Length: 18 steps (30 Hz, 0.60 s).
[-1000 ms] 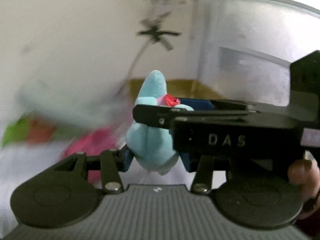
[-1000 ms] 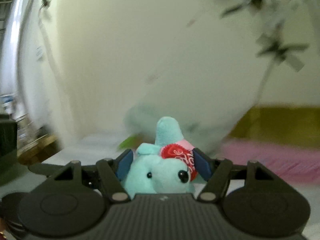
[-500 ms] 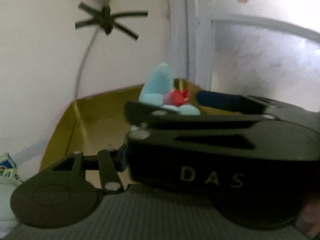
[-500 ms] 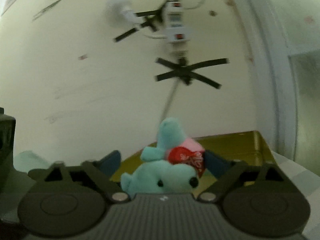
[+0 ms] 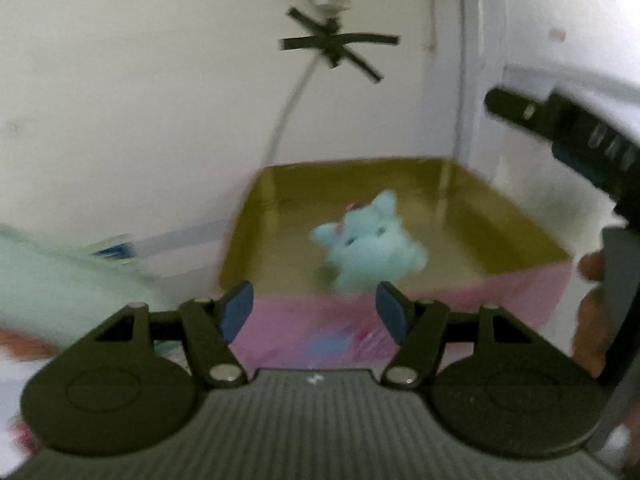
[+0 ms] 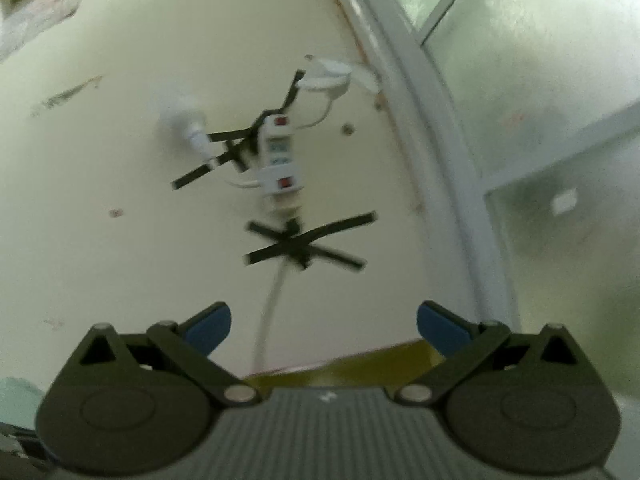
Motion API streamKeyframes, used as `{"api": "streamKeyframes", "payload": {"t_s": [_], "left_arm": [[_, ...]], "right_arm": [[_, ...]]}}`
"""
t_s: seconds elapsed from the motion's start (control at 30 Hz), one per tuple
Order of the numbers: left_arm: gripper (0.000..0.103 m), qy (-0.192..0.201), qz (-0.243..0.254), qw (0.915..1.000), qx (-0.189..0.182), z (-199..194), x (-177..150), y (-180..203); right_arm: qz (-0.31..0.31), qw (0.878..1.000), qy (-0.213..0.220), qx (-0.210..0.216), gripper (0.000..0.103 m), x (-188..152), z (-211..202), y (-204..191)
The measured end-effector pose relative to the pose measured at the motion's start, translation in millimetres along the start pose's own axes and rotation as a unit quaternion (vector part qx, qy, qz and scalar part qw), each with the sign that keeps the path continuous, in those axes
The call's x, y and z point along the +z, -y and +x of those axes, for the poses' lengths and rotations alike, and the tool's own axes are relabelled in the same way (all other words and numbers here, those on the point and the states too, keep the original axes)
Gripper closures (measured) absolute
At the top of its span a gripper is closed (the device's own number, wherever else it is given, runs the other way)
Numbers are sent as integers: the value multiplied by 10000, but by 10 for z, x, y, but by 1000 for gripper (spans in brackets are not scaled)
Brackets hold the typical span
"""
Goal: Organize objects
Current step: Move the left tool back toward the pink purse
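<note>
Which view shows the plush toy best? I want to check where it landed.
The left wrist view: the plush toy lies inside the box, past the open left gripper. The right wrist view shows only wall, no toy.

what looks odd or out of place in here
Only the power strip: it hangs on the wall under crossed black tape instead of a mount. The blue plush toy lies in the gold-lined box.

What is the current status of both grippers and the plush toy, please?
Left gripper open, empty. Right gripper open, empty, tilted up at the wall. Blue plush toy inside the gold-lined box. Nothing in the way.
</note>
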<state>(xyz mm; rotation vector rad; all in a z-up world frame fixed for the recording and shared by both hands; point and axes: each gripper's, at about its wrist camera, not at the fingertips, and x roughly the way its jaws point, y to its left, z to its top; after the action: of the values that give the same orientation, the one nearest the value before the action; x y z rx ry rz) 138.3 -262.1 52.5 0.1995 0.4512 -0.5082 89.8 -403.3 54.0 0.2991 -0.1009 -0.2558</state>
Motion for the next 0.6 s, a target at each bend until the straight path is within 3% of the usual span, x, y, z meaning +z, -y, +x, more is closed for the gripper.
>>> {"api": "streamKeyframes", "payload": {"t_s": [0.13, 0.4, 0.6], "left_arm": [[33, -175, -137, 9989, 406, -304, -208, -215], [32, -186, -227, 9966, 771, -641, -560, -501], [31, -195, -269, 9954, 903, -602, -770, -549]], "right_arm": [[1129, 9900, -626, 567, 0, -106, -195, -14], [755, 9919, -892, -488, 0, -412, -628, -309], [330, 9937, -889, -598, 0, -604, -714, -411]]}}
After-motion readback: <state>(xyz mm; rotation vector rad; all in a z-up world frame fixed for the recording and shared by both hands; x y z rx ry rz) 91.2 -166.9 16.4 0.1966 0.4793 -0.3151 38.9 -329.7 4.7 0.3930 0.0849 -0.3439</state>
